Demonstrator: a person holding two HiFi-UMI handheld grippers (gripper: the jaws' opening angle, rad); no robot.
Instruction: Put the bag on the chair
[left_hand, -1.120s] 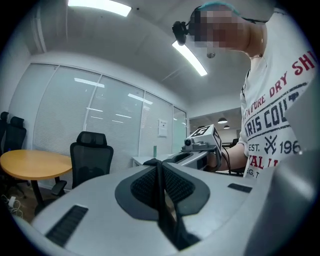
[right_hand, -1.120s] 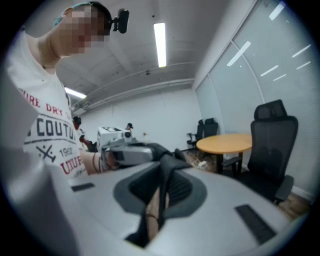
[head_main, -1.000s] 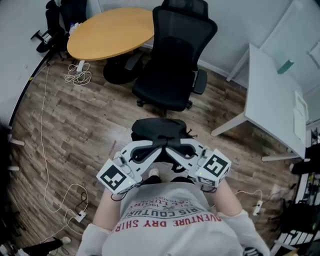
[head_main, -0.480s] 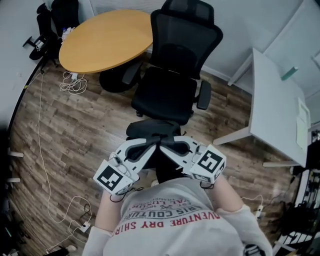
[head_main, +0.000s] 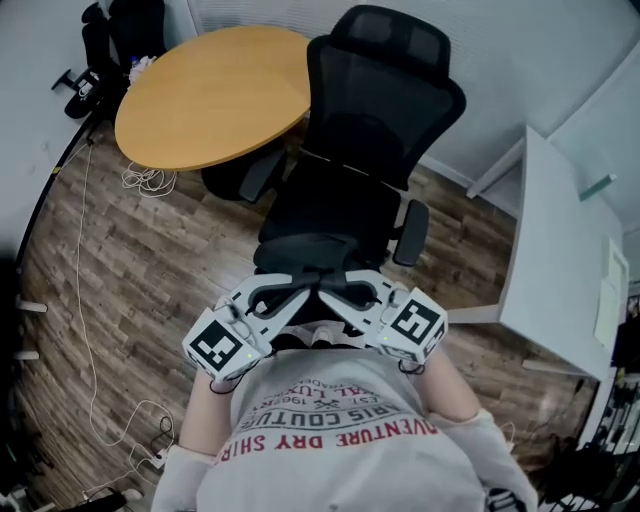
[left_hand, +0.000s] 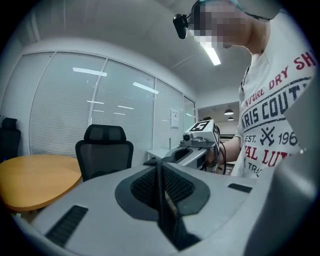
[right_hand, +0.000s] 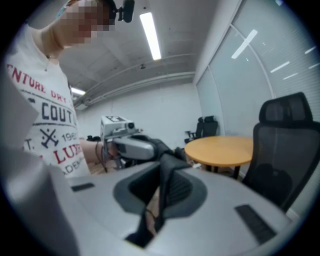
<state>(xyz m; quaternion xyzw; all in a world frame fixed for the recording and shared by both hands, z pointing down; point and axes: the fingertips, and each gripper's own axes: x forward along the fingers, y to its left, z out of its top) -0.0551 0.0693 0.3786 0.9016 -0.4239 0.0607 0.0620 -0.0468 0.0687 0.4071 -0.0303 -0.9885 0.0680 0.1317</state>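
Note:
A black bag (head_main: 303, 254) hangs by its straps in front of me, at the front edge of the black office chair's (head_main: 372, 120) seat. My left gripper (head_main: 300, 290) and right gripper (head_main: 340, 290) meet tip to tip just above the bag. In the left gripper view the jaws (left_hand: 160, 186) are shut on a thin black strap (left_hand: 161, 210). The right gripper view shows its jaws (right_hand: 162, 190) pinched on another black strap (right_hand: 170, 172). Most of the bag is hidden under the grippers and blends into the dark seat.
A round wooden table (head_main: 205, 90) stands behind and left of the chair. A white desk (head_main: 560, 250) is at the right. Cables (head_main: 148, 180) lie on the wood floor at the left, and dark gear (head_main: 110, 40) sits at the far left corner.
I have come closer to the chair with the bag held in both grippers. The bag has moved from over the floor to the seat's front edge. Both grips are unchanged.

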